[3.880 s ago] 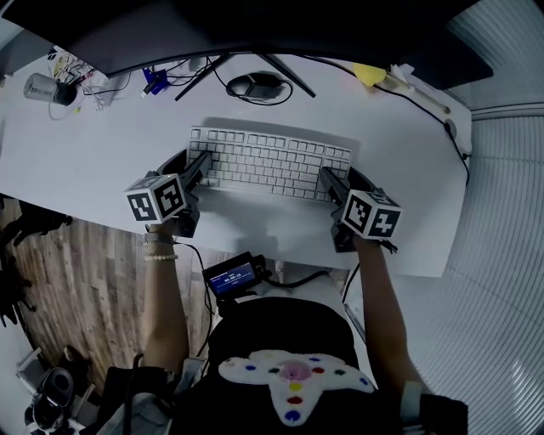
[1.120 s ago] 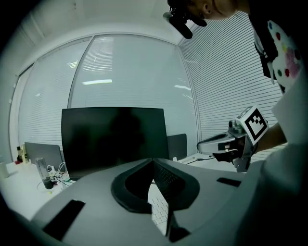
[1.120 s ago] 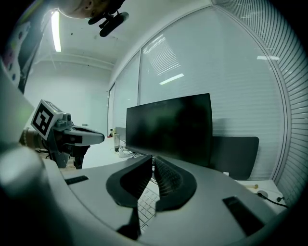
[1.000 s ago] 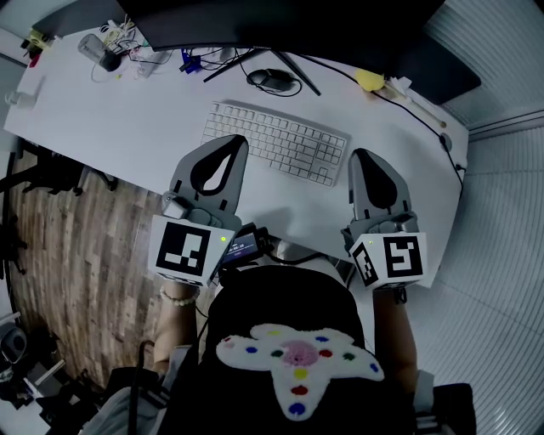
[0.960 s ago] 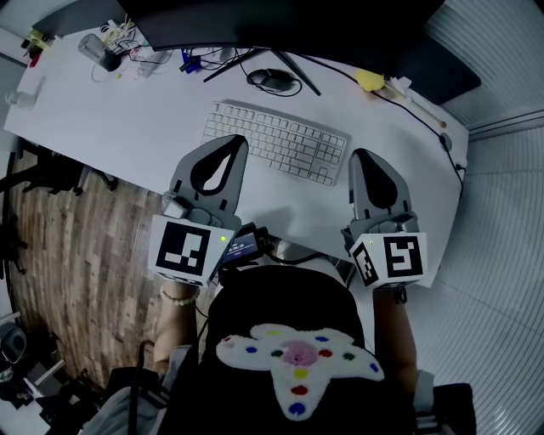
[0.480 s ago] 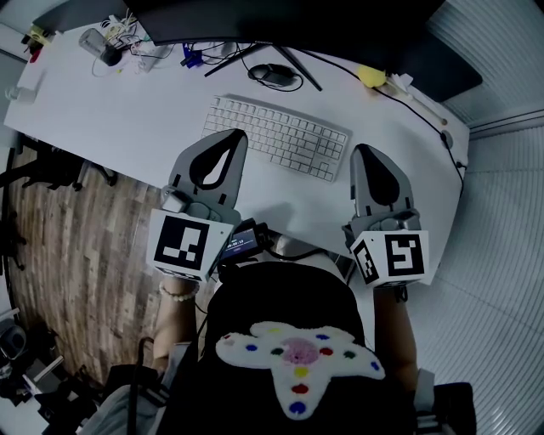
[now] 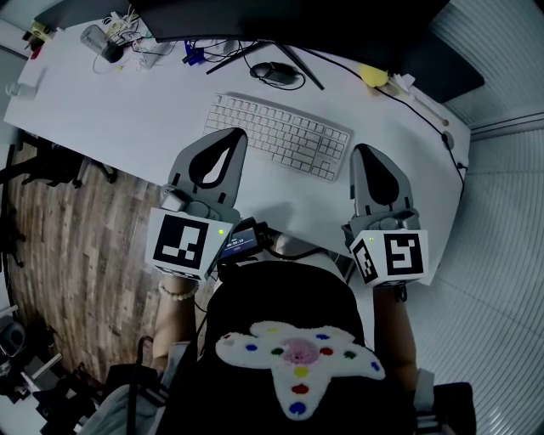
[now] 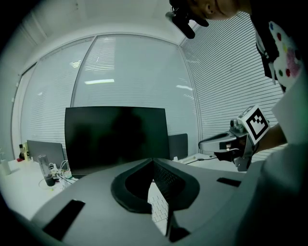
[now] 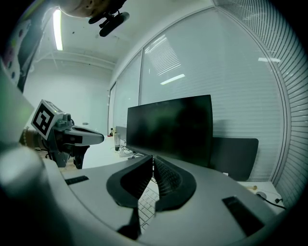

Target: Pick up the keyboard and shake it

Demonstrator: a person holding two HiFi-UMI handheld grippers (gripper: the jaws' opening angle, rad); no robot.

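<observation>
Head view: your left gripper (image 7: pixel 240 136) and right gripper (image 7: pixel 361 153) hang in front of you over the near edge of the white desk (image 7: pixel 110 102), one toward each end of the keyboard (image 7: pixel 282 136). The keyboard is white and lies flat on the desk at a slant, its left end farther from you than its right. Neither of your grippers holds it.

In the left gripper view your jaws are pressed together tip to tip with nothing between them, and a strip of keys shows lower down through the hollow behind the tips. The right gripper view reads the same way: jaws together, empty, keys showing underneath. Each gripper view also catches your other gripper off to the side, pointing the same way, toward the dark monitor (image 7: pixel 297 21) at the back of the desk.

A dark mouse (image 7: pixel 277 73) sits just behind the keyboard, by the legs of the monitor's stand. A yellow thing (image 7: pixel 371 75) lies near the back right of the desk, and a clutter of cables (image 7: pixel 127 42) sits at the back left. Between your arms, below the desk edge, a small lit screen (image 7: pixel 244 242) glows, and wooden floor (image 7: pixel 68 238) shows on your left
</observation>
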